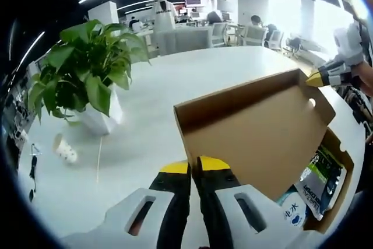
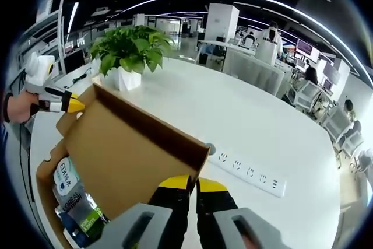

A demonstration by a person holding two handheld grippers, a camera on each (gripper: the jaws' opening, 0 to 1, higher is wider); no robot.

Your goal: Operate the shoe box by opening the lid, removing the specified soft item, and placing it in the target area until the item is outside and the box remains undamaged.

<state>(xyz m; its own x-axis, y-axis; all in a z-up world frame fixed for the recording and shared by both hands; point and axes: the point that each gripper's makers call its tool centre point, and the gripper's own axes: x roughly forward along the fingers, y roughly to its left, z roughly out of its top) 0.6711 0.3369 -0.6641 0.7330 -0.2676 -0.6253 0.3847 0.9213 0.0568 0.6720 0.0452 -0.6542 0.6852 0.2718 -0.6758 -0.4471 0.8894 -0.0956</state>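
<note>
A: Shoe box (image 1: 332, 199), brown cardboard, on the white table (image 1: 175, 97); its lid (image 1: 256, 138) is raised, standing up just ahead of both grippers. Soft packets (image 1: 320, 179) lie inside, below the lid.

B: And the left gripper (image 1: 195, 167)?

A: Yellow-tipped jaws drawn together, nearly touching, at the lid's lower edge. Whether they pinch the cardboard or merely press against it, I cannot tell. The right gripper (image 2: 192, 183) is likewise closed or almost so, at the lid's opposite corner; contact there is equally unclear. In each view the other gripper appears at the far corner of the lid.

B: Beyond them?

A: A potted plant (image 1: 87, 80) to the left gripper's left, with a small cup (image 1: 64, 148) near it; a power strip (image 2: 247, 173) just ahead and right of the right gripper.

B: Risks?

A: In my judgement, pushing the lid further back could crease or tear its hinge; uneven force from the two grippers could twist the panel. Released, the lid may fall shut over the packets.
</note>
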